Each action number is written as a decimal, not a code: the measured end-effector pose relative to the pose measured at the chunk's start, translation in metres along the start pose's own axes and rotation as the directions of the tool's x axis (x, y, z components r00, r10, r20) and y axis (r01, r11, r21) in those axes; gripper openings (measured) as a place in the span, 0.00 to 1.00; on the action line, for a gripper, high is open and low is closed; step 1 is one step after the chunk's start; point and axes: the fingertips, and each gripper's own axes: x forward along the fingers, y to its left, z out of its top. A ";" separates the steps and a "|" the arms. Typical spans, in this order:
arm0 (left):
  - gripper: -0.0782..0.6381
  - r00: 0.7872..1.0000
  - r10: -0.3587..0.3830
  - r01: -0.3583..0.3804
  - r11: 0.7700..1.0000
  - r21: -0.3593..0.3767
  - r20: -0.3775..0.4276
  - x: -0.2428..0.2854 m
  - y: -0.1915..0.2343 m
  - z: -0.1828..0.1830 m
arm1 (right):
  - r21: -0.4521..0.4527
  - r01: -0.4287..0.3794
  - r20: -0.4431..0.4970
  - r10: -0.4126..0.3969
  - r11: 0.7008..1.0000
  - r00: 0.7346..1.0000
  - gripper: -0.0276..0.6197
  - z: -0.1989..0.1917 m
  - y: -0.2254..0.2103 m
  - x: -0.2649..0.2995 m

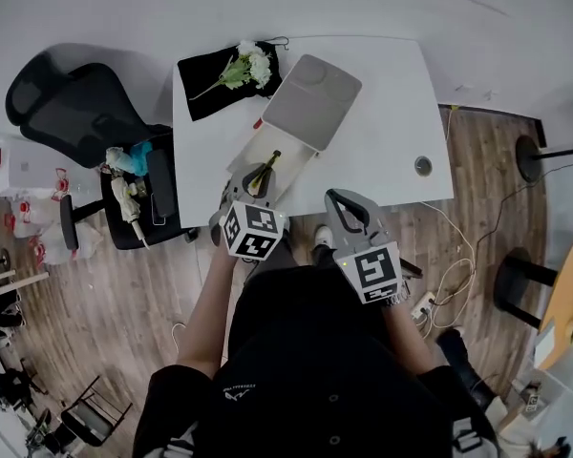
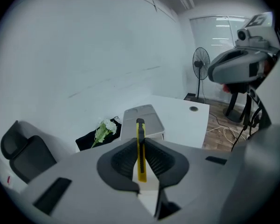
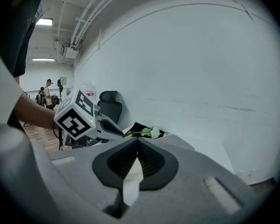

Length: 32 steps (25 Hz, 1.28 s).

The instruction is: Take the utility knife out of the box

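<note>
My left gripper is shut on a yellow and black utility knife, which in the head view lies over the near end of the open grey box. The box lid lies folded back on the white table. The knife stands on edge between the left gripper's pads and points toward the box. To the right, at the table's near edge, my right gripper is shut and holds nothing. In the right gripper view its jaws meet, with the left gripper's marker cube to their left.
White flowers lie on a black cloth at the table's far left. A cable hole is at the table's right. A black office chair and a cluttered seat stand left of the table. Cables trail on the wooden floor.
</note>
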 end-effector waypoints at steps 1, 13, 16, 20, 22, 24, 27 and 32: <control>0.18 1.000 0.012 -0.012 1.000 -0.001 0.009 -0.007 -0.001 0.003 | -0.004 -0.013 -0.001 0.013 1.000 1.000 0.05 -0.001 0.002 -0.001; 0.18 0.986 0.153 -0.145 0.981 -0.128 0.059 -0.083 -0.028 0.001 | -0.092 -0.169 0.002 0.170 0.981 0.986 0.05 -0.009 0.023 -0.011; 0.18 0.981 0.185 -0.175 0.974 -0.147 0.060 -0.098 -0.035 -0.002 | -0.109 -0.193 0.000 0.194 0.975 0.981 0.05 -0.012 0.025 -0.014; 0.18 0.970 0.236 -0.223 0.960 -0.170 0.060 -0.113 -0.043 -0.006 | -0.126 -0.216 -0.005 0.218 0.968 0.976 0.05 -0.017 0.023 -0.017; 0.18 0.965 0.257 -0.243 0.953 -0.178 0.056 -0.118 -0.047 -0.010 | -0.137 -0.227 -0.009 0.228 0.964 0.974 0.05 -0.019 0.021 -0.020; 0.18 0.961 0.271 -0.257 0.948 -0.189 0.048 -0.122 -0.052 -0.014 | -0.147 -0.236 -0.009 0.238 0.960 0.971 0.05 -0.020 0.021 -0.023; 0.18 0.958 0.286 -0.272 0.939 -0.213 0.038 -0.125 -0.061 -0.019 | -0.158 -0.249 -0.008 0.251 0.955 0.968 0.05 -0.023 0.019 -0.027; 0.18 0.953 0.300 -0.284 0.929 -0.236 0.036 -0.126 -0.072 -0.017 | -0.174 -0.262 -0.010 0.265 0.949 0.964 0.05 -0.026 0.016 -0.033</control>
